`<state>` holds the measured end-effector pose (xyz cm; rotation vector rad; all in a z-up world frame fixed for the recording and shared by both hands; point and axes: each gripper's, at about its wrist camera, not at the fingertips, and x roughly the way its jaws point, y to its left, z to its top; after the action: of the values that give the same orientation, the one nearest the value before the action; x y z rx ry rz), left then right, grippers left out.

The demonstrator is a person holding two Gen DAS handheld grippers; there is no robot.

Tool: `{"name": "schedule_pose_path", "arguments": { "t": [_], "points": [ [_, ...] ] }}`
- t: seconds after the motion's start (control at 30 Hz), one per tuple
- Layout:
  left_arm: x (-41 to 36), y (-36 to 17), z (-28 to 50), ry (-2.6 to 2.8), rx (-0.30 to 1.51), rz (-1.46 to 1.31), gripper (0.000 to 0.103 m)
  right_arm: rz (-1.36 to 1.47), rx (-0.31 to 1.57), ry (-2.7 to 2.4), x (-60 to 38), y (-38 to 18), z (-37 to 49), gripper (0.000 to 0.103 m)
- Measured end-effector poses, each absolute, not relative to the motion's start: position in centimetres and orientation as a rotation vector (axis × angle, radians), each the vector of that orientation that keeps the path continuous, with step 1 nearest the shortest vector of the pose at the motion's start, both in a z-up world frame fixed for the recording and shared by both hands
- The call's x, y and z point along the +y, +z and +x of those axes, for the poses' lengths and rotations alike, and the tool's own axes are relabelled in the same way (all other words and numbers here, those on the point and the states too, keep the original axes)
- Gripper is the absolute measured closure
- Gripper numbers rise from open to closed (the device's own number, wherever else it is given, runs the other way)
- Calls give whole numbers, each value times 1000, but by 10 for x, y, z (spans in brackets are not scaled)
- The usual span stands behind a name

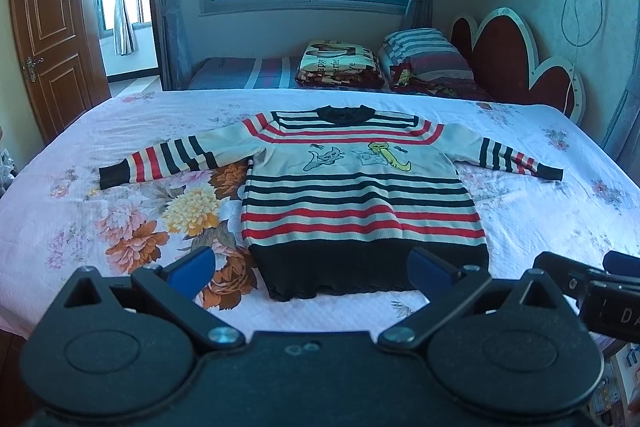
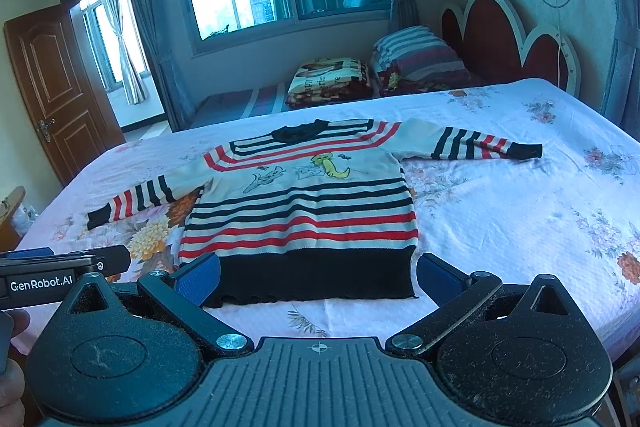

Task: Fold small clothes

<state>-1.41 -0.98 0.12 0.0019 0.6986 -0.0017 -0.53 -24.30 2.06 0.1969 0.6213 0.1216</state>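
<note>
A small striped sweater (image 1: 360,203) in cream, red and black lies flat and face up on the bed, both sleeves spread out, black hem nearest me. It also shows in the right wrist view (image 2: 300,219). My left gripper (image 1: 310,275) is open and empty, hovering just short of the hem, its blue pads (image 1: 192,273) wide apart. My right gripper (image 2: 318,277) is open and empty, also just short of the hem, with blue pads (image 2: 200,277) wide apart. The right gripper's body shows at the right edge of the left wrist view (image 1: 592,287).
The bed has a pink floral sheet (image 1: 140,219). A folded blanket (image 1: 340,67) and striped pillows (image 1: 424,55) lie behind, by a red headboard (image 1: 520,67). A wooden door (image 1: 44,39) stands open at the left. A window is on the far wall.
</note>
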Motion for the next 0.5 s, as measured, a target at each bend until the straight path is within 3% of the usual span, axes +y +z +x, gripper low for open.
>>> {"name": "schedule_pose_path", "arguments": {
  "t": [0.5],
  "points": [
    [-3,-2,-7,6,709,-11,0,191,633,128,-238,19,3,0]
  ]
}}
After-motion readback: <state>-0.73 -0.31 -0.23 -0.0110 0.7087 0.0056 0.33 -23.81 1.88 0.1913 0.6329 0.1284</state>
